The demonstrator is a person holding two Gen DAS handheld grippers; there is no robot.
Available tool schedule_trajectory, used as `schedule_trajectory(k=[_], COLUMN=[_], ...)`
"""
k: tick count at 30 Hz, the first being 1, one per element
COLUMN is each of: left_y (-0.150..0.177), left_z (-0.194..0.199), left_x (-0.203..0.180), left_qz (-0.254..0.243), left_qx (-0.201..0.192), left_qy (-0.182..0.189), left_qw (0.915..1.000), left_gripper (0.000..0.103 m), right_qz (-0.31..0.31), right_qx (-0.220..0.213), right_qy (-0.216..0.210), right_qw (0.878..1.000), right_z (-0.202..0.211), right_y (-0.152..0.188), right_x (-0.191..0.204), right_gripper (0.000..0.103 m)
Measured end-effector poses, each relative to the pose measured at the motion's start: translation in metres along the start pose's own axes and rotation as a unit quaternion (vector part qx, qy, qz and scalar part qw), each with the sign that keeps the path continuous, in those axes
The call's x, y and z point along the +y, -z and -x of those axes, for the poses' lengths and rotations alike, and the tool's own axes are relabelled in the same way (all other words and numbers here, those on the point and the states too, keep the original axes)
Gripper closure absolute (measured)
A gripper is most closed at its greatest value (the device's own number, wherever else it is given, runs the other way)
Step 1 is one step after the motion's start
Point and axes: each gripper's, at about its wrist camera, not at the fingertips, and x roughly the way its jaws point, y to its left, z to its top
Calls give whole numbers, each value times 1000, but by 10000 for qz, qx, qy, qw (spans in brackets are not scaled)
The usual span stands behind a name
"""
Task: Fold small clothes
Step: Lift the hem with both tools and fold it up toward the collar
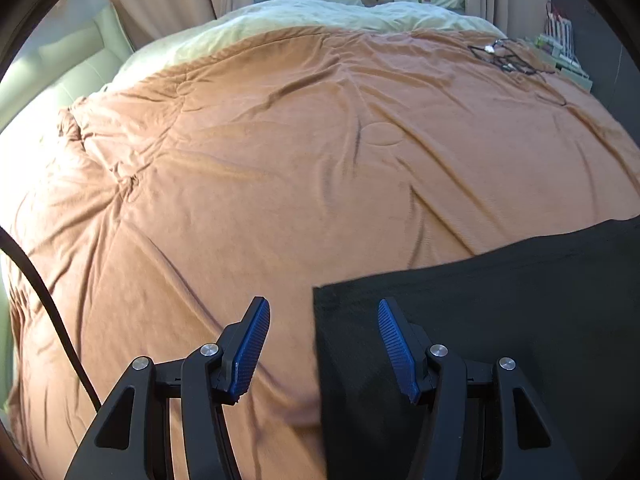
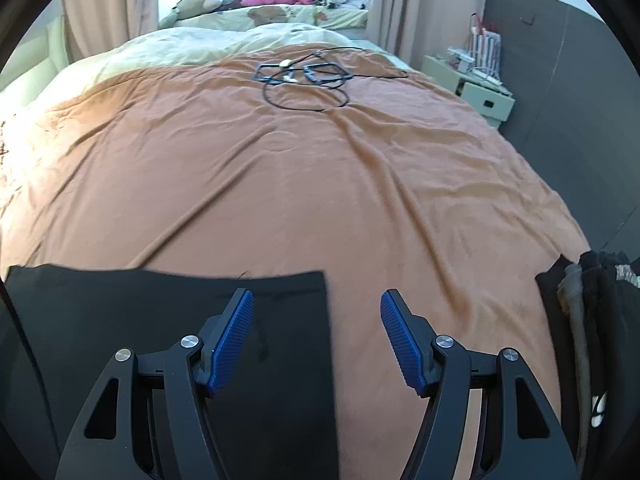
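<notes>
Left gripper (image 1: 323,344) hangs with its jaws apart and empty, straddling the left edge of the black garment (image 1: 500,320) lying flat on the orange bedspread (image 1: 280,160). Right gripper (image 2: 317,338) is likewise spread over the opposite edge — nothing clamped. My advice: lower both squarely, pinch only the garment's layers — not the bedspread — then lift the 2 corners evenly.

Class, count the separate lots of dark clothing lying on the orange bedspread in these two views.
2. A flat black garment under both open grippers, and a dark heap at the bedspread's right edge; the heap may hold several pieces.
</notes>
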Motion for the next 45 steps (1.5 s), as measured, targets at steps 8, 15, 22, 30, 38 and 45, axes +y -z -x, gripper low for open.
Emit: schedule_trajectory(k=[8,15,22,30,38,45], left_y=[16,22,27,15,-13,-26], left_z=[35,37,8,-27,-48,-58], left_x=[-17,-42,-79,-115,-122,-120], left_qz=[-216,-443,-663,-843,-623,-373], left_qx=[-25,137,486,608,505,462], left_qy=[218,376,619,680,599,402], left_qw=[9995,9982,9947,9923,9950,9974], left_gripper=[44,44,44,44,44,35], right_qz=[-51,71,410,882,860,687], right_qx=[2,124,464,819,798,832], right_qy=[-609,-853,-1066,-1111,-831,-733], right_qw=[9981,9963,9924,9865,9896,9915], right_z=[40,46,27,-16,-51,-71], right_y=[19,27,29,12,-12,-24], right_x=[-6,-1,24,61,76,85], right_gripper=[38,39,43,56,65,65])
